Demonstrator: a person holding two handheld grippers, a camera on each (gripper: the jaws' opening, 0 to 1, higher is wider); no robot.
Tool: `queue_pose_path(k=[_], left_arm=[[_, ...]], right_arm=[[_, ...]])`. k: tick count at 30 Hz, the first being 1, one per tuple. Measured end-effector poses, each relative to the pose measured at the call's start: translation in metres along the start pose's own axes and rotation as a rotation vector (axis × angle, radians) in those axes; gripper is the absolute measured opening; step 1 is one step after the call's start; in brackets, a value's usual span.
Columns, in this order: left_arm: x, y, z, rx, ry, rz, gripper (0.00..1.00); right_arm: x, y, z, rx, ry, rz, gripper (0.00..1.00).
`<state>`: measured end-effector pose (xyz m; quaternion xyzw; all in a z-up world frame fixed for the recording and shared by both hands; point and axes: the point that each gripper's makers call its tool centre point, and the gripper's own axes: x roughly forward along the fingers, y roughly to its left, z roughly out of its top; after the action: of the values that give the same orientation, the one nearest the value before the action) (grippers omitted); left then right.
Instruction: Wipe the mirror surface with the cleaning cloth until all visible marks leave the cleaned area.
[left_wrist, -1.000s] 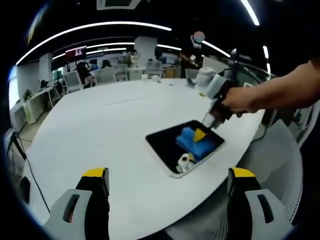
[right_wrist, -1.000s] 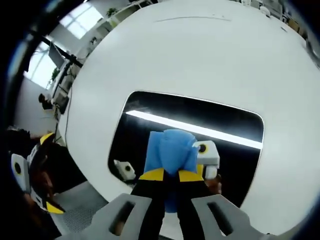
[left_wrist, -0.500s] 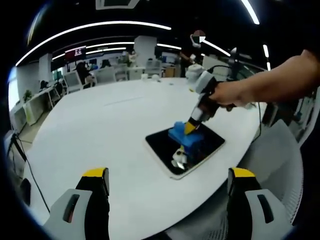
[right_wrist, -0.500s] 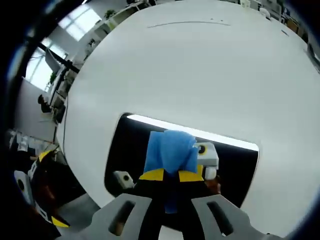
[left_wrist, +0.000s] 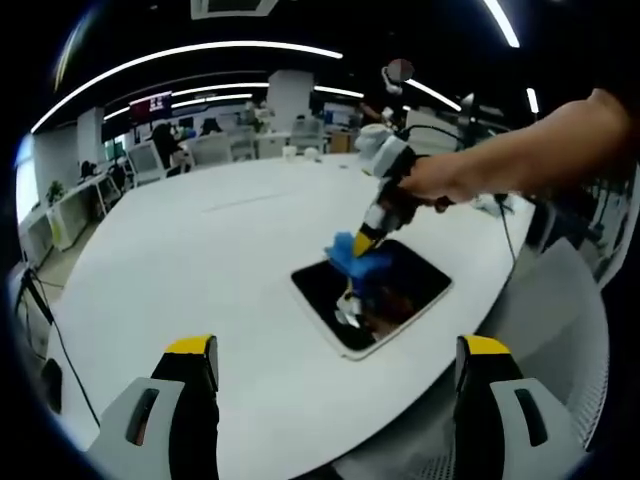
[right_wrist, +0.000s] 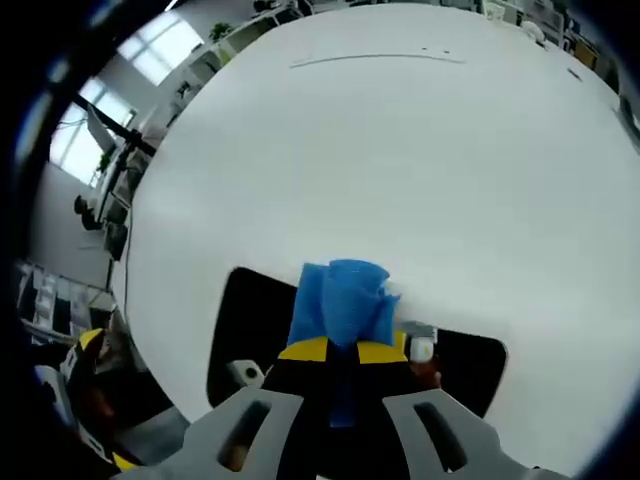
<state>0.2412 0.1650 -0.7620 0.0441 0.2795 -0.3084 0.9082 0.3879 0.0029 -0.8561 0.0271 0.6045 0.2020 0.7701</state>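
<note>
A dark rectangular mirror (left_wrist: 385, 300) with a white rim lies flat on the white table (left_wrist: 200, 270). My right gripper (right_wrist: 342, 350) is shut on a folded blue cleaning cloth (right_wrist: 340, 300) and presses it onto the mirror (right_wrist: 250, 315) at its far edge. In the left gripper view the right gripper (left_wrist: 362, 243) comes in from the right, held by a person's hand (left_wrist: 440, 180), with the blue cloth (left_wrist: 358, 262) at the mirror's far left corner. My left gripper (left_wrist: 335, 365) stands open near the table's front edge, well short of the mirror, with nothing between its fingers.
The round white table spreads wide beyond the mirror, bare apart from a faint line (right_wrist: 375, 58). Desks, chairs and monitors (left_wrist: 150, 105) stand in the office behind. A grey mesh chair (left_wrist: 560, 330) sits at the table's right side.
My right gripper has slid the blue cloth across the mirror, from its middle toward the far edge. The left gripper has stayed put.
</note>
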Motion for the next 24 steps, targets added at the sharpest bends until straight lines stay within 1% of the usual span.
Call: queue_pose_path(k=[2,3,4,9,11,16,24], left_arm=[[0.0,0.0,0.0,0.003,0.002,0.0,0.99],[0.001,0.001,0.001,0.004,0.003,0.002,0.99],[0.002,0.002,0.001,0.003,0.0,0.005,0.99],[0.006,0.009,0.006,-0.011,-0.021,0.039,0.99],[0.006,0.009,0.01,-0.015,-0.029,0.04,0.99],[0.008,0.01,0.012,-0.014,-0.03,0.045,0.99],[0.011,0.005,0.013,-0.011,-0.036,0.041,0.99]], right_arm=[[-0.001,-0.001,0.002,-0.005,-0.01,0.0,0.02],[0.0,-0.001,0.002,0.015,-0.004,0.009,0.02],[0.0,-0.001,0.002,0.011,-0.006,0.01,0.02],[0.0,-0.003,0.002,0.002,-0.001,0.015,0.02],[-0.001,-0.007,0.001,0.001,0.002,0.013,0.02],[-0.004,-0.014,-0.001,0.012,-0.003,0.013,0.02],[-0.009,-0.026,-0.004,0.017,-0.007,0.0,0.02]])
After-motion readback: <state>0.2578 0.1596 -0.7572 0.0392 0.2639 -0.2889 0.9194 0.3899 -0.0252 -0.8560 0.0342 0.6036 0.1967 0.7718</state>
